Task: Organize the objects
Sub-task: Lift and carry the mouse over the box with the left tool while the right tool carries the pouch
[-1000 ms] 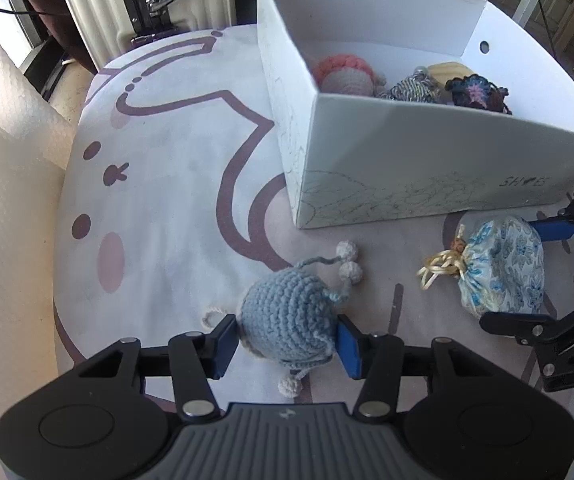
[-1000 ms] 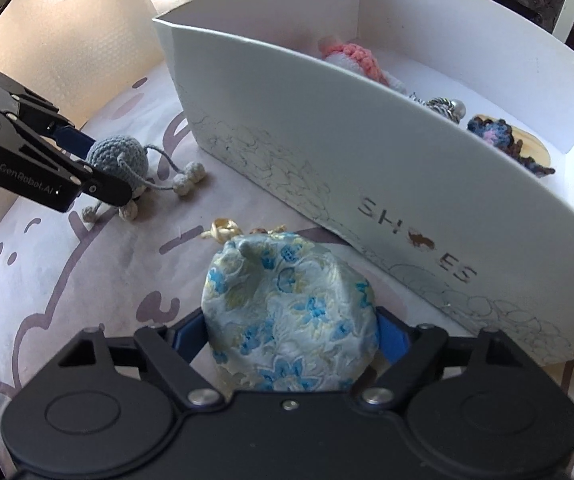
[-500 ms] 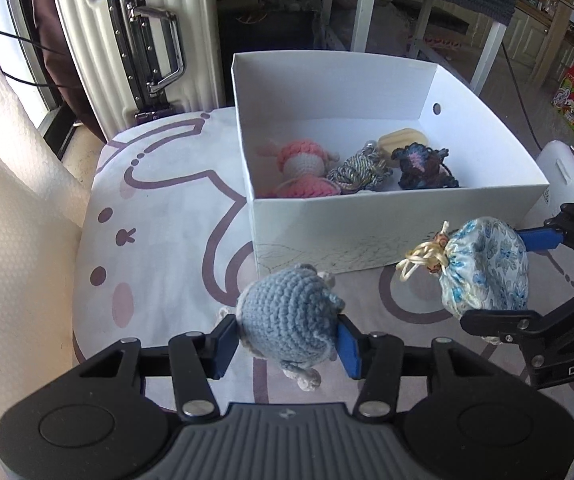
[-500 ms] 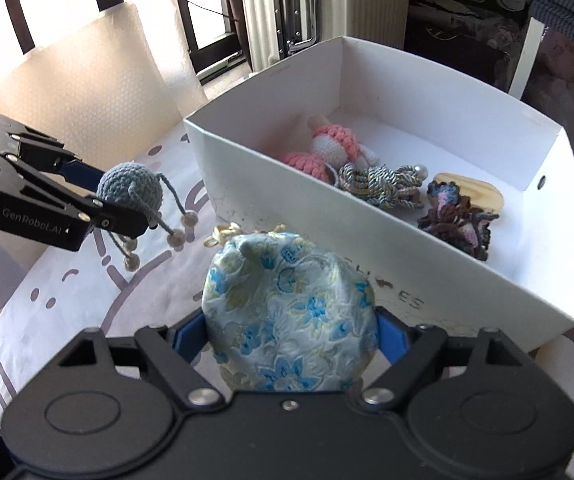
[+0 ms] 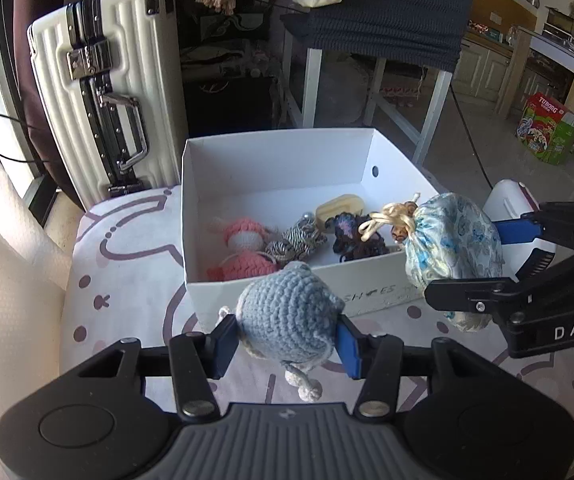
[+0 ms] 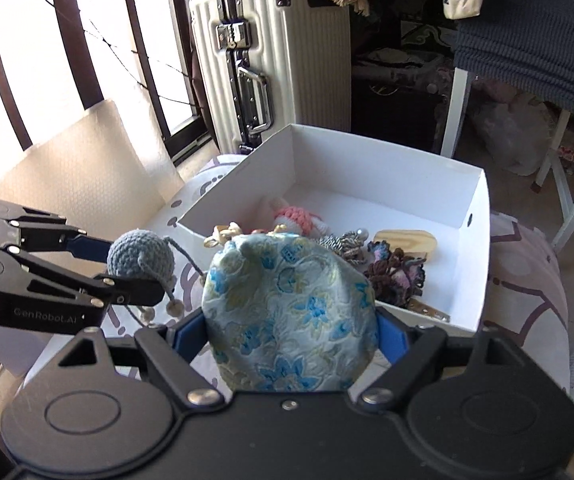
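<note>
Both pairs of blue-padded jaws are clamping soft items in the air near the white cardboard shoe box (image 5: 287, 152). The left gripper (image 5: 285, 344) is squeezing a round grey-blue crocheted toy (image 5: 287, 314) with dangling bobbled cords, just in front of the box's near wall. The right gripper (image 6: 291, 328) is gripping a pale drawstring pouch of blue floral fabric (image 6: 289, 312), its cream cord knot pointing over the box's near right corner. Compared with half a second earlier, both items are riding higher and closer to the box opening, where a pink crocheted doll (image 5: 245, 248) is lying.
</note>
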